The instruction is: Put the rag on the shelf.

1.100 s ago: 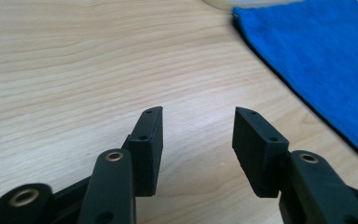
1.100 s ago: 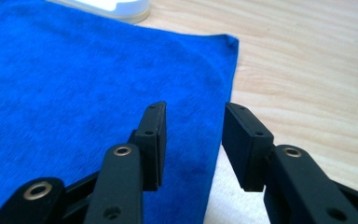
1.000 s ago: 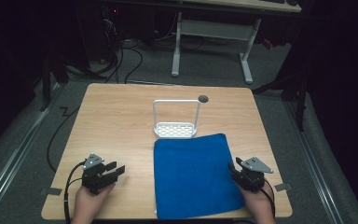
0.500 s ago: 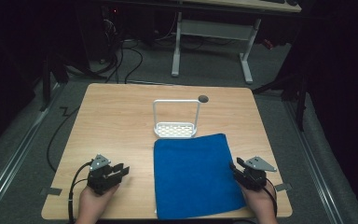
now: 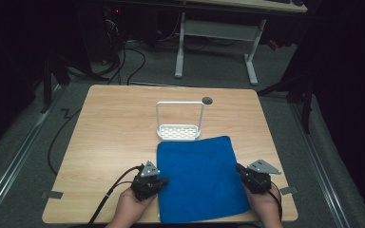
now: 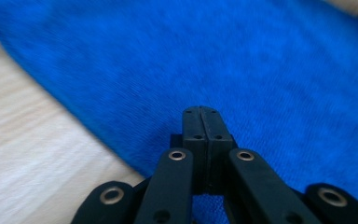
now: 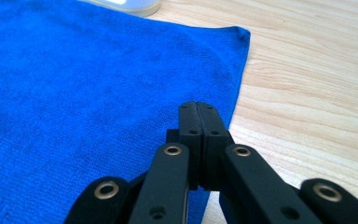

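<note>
left tool [image 5: 160, 182] moved right onto blue cloth [image 5: 199, 178] edge, right tool [image 5: 240, 169] barely shifted

The table [image 5: 109, 142] is bare wood left of the blue cloth [image 5: 197, 178], and open along its far edge. One obstacle stands mid-table: a white rack [image 5: 179, 127] with an upright hoop, touching the cloth's far edge. A narrow bare strip runs right of the cloth. A small dark hole [image 5: 207, 100] lies just beyond the rack.
</note>
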Tool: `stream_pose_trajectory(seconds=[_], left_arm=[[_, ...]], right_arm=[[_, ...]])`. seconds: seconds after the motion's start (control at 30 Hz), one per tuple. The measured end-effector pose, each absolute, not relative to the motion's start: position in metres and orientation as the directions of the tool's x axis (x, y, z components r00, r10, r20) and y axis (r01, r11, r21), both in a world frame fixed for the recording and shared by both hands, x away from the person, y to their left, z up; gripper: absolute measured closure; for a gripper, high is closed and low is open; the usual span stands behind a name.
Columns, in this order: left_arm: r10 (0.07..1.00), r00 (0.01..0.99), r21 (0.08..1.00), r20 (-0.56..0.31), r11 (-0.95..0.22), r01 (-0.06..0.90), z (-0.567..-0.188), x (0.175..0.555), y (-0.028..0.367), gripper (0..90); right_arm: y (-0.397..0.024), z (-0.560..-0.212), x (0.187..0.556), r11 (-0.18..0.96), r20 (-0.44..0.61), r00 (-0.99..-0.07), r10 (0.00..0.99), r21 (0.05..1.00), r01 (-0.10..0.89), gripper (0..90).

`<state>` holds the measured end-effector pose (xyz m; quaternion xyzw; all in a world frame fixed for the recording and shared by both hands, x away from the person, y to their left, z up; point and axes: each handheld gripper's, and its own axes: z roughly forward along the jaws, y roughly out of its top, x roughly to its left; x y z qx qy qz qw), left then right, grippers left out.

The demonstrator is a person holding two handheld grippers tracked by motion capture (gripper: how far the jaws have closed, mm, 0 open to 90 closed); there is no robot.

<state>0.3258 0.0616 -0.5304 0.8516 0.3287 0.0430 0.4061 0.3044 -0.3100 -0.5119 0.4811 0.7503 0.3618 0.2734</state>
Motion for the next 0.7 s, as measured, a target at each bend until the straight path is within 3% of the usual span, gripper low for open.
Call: stream_pose_trajectory(seconds=[0.4,0.7], left_arm=[[0.576,0.778,0.709,-0.252,-0.437,0.553,-0.532,0.315,0.093,90.0],[0.635,0.734,0.714,-0.240,-0.397,0.577,-0.524,0.319,0.127,87.5]], right_arm=[[-0.304,-0.513,0.305,0.280,-0.045,-0.412,0.910,0.800,0.530,90.0],[-0.275,-0.521,0.317,0.323,-0.019,-0.487,0.873,0.772,0.547,90.0]])
